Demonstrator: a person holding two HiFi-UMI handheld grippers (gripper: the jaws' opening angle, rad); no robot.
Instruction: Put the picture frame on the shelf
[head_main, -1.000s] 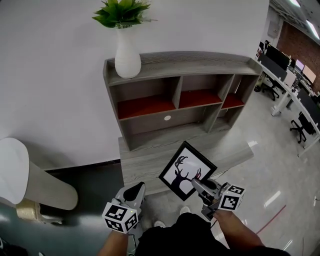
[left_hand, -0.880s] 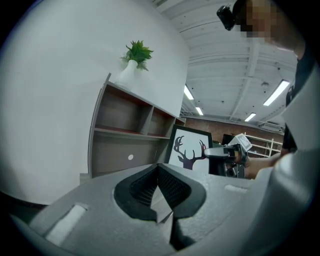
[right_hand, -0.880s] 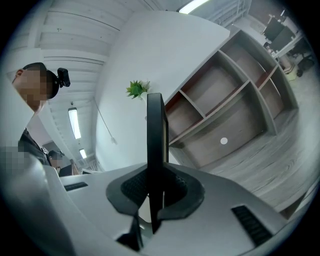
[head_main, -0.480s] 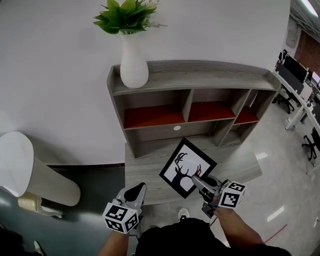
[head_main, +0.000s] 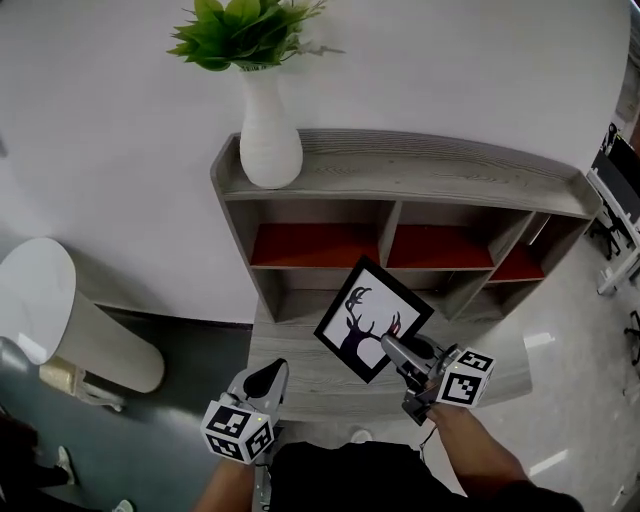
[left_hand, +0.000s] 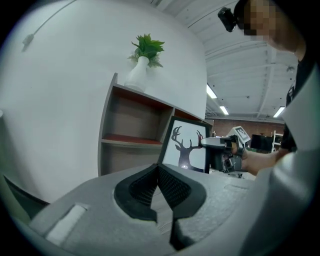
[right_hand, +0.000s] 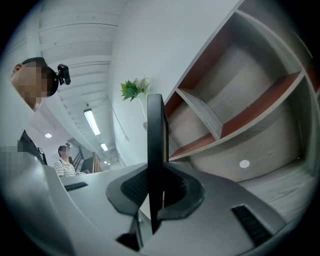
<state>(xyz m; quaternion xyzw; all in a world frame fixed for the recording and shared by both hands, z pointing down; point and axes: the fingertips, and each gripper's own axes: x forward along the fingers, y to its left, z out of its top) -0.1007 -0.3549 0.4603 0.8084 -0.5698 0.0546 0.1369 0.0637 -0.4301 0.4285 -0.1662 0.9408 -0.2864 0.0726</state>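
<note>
At the lower middle of the head view, the right tongs pinch the lower corner of a black picture frame with a deer silhouette, holding it tilted over the grey surface in front of the shelf. The left tongs, at lower left, are pressed together on nothing. A white vase of green leaves stands on the shelf top.

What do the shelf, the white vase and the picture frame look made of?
The shelf: grey wood-grain board, matte, likely laminate; its compartment floors are red and smooth. The vase: white, smooth with a soft sheen, probably ceramic. The picture frame: thin black moulding, matte; wood or plastic, cannot tell.
</note>
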